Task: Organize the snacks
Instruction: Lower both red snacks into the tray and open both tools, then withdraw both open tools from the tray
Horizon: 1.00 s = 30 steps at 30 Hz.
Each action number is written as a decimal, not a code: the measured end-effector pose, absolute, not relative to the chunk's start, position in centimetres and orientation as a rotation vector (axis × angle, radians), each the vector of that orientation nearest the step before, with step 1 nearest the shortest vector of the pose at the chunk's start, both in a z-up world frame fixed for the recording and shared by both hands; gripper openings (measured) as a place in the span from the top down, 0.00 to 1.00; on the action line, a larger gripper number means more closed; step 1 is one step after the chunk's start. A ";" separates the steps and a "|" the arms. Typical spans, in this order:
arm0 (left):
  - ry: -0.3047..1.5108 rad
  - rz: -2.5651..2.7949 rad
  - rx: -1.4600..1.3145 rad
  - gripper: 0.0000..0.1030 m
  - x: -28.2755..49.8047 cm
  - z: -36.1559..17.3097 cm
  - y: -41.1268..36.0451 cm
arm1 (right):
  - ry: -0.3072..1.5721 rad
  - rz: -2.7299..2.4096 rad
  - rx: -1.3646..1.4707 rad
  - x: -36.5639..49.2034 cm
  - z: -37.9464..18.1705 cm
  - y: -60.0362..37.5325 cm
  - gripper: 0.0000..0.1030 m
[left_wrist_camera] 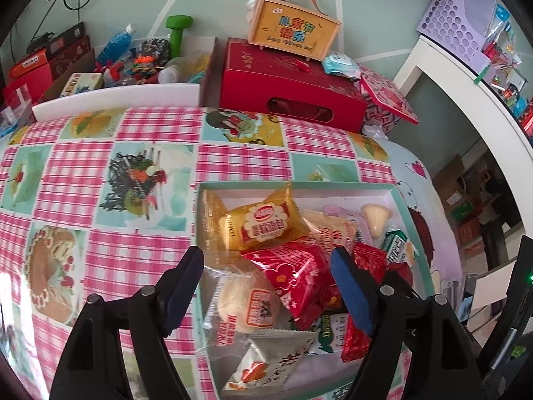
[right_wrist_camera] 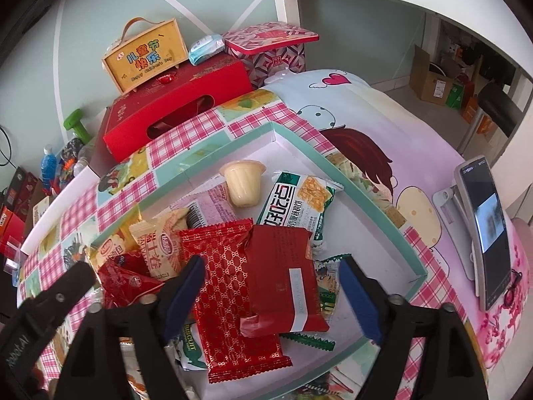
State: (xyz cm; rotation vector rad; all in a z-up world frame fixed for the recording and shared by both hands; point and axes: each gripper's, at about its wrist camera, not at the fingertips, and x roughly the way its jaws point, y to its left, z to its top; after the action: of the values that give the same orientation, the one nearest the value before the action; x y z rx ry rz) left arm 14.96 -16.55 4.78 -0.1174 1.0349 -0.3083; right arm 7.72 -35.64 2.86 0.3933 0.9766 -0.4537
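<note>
The snacks sit piled in a shallow white box (left_wrist_camera: 396, 196) with a green rim, on a table with a pink checked cloth (left_wrist_camera: 100, 166). The box lies near the right edge of the table.

The left claw (left_wrist_camera: 268, 280) is wide open and holds nothing. It hangs over the near left part of the box. Its left finger is over the box's left rim and its right finger is over the red packs. Between the fingers lie a red flower pack (left_wrist_camera: 296, 273) and a round white cake in a clear wrap (left_wrist_camera: 248, 303). A yellow bread pack (left_wrist_camera: 263, 223) lies just behind them, and a white pack with red writing (left_wrist_camera: 266, 360) lies at the near edge.

The right claw (right_wrist_camera: 271, 286) is wide open too, with nothing in it. Under it lie a red pack with a gold pattern (right_wrist_camera: 226, 296) and a plain dark red pack (right_wrist_camera: 283, 276) that rests partly on top of it. A green and white cracker pack (right_wrist_camera: 293, 200) lies behind them, and a small yellow jelly cup (right_wrist_camera: 243, 183) stands tipped near the far corner of the box.

At the far edge of the table sits a big red box (right_wrist_camera: 176, 113) with a yellow box with a handle (right_wrist_camera: 146, 56) on top. A phone on a stand (right_wrist_camera: 483, 226) is at the right edge
</note>
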 end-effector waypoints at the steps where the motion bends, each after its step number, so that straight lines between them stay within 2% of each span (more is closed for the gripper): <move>1: 1.036 -0.291 -0.107 0.22 15.0 4.8 -16.4 | 0.977 -0.455 0.389 7.7 2.9 -35.6 0.11; 4: 1.033 -0.232 -0.068 0.11 15.1 4.7 -16.0 | 0.979 -0.455 0.377 7.8 2.9 -35.5 0.09; 6: 1.032 -0.203 -0.052 0.11 15.3 4.5 -15.7 | 0.979 -0.458 0.371 7.9 2.8 -35.4 0.00; 9: 1.027 -0.142 -0.018 0.11 15.6 4.2 -15.3 | 0.969 -0.457 0.361 7.9 3.0 -35.3 0.00; 11: 1.020 -0.099 0.012 0.00 15.8 4.0 -15.1 | 0.963 -0.461 0.353 7.9 3.2 -35.2 0.00; 30: 1.071 -0.032 0.059 0.00 16.1 3.1 -13.7 | 0.948 -0.445 0.249 7.8 4.8 -32.8 0.00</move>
State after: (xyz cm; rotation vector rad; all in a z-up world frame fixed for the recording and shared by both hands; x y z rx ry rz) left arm 16.10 -13.71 3.09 0.0594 1.0706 -0.0324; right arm 7.84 -32.75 4.76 0.2493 0.9480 -0.4451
